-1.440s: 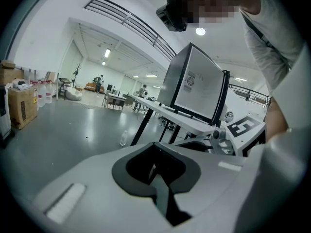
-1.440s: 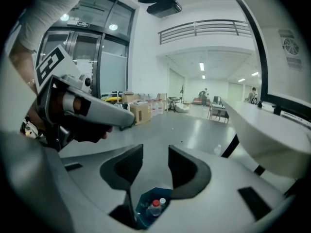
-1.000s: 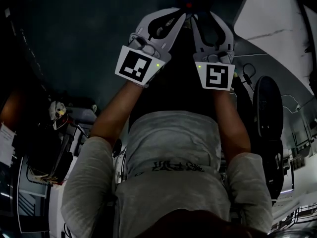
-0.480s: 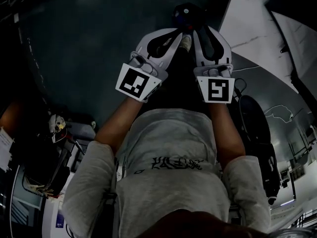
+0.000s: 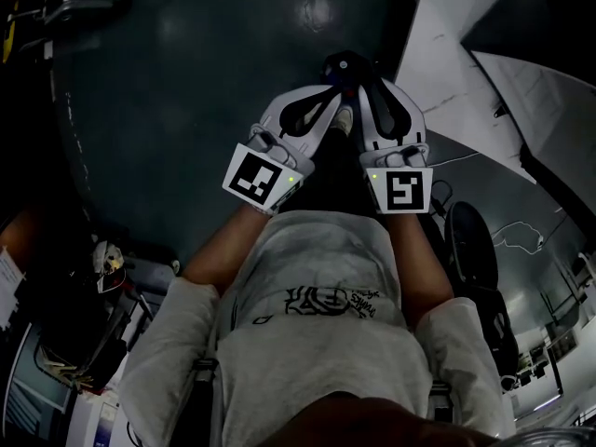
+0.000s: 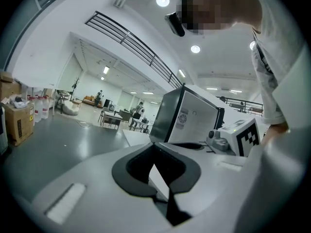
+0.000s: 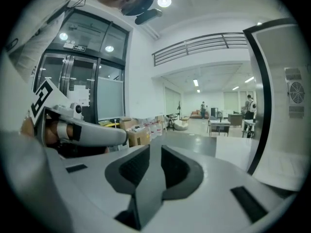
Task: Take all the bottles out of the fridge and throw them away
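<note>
Both tongs hung empty short of the fridge (image 6: 194, 115). The left tongs (image 6: 153, 147) were shut tip to tip on nothing, and the right tongs (image 7: 155, 148) had just been closing to a narrow slit, also with nothing in it. No bottle showed in any view and the fridge's inside was hidden, so bottles might yet have stood in it or all been binned; the scene fitted both. The risk, as I judged it: if a bottle remained, tongs this narrow would shove it rather than straddle it and tip it over. Held so close together before the fridge, the two could also knock each other or its dark edge. Only the head view showed the pair side by side before the person's chest (image 5: 317, 277) above the dark floor (image 5: 186, 82), though not the gap at their tips. Only the left gripper view gave the fridge's dark side and stickered white face. Only the right gripper view showed the slit, and cardboard boxes (image 7: 137, 137) far left of the fridge.
</note>
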`<state>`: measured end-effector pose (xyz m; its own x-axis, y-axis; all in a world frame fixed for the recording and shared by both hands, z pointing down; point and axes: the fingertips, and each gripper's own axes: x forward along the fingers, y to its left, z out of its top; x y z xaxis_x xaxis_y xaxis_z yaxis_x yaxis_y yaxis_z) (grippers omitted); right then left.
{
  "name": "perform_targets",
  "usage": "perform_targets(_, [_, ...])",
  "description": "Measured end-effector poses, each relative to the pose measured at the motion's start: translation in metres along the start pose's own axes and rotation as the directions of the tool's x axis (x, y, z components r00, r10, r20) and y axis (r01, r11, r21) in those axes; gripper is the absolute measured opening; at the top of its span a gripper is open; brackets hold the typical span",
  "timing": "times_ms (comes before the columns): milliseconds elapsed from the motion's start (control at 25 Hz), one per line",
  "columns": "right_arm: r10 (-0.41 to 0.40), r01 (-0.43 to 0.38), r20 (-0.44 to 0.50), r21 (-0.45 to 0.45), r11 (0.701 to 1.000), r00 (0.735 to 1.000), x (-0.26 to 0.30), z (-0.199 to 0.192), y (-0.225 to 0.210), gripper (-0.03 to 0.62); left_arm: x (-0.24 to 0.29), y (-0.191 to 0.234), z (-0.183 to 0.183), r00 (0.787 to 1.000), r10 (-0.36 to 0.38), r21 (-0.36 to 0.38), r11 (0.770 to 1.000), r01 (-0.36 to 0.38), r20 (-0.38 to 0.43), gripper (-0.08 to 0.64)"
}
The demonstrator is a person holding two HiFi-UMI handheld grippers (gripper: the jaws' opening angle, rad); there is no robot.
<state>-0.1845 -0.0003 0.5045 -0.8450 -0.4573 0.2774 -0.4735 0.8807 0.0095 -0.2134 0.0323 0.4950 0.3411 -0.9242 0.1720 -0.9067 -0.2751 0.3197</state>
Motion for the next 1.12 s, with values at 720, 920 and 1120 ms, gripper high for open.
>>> perform_targets(720, [0.014,-0.014,0.079,-0.003,1.000,0.997,-0.036,0.101,0.000,0.048,-0.023,-0.044,0.082,0.996,-0.071,0.052,0.996,0.068,0.053,0.009])
perform_targets(920, [0.027,-0.027,0.083,-0.004,1.000,0.996,-0.050,0.119,0.003,0.043,-0.029,-0.062,0.100,0.994,-0.090,0.070,0.994,0.086,0.057,0.009])
perform_targets(1120, [0.054,-0.052,0.102,-0.014,0.999,0.993,-0.063,0.142,0.007,0.035,-0.032,-0.075,0.128,0.990,-0.105,0.082,0.992,0.098,0.098,0.009])
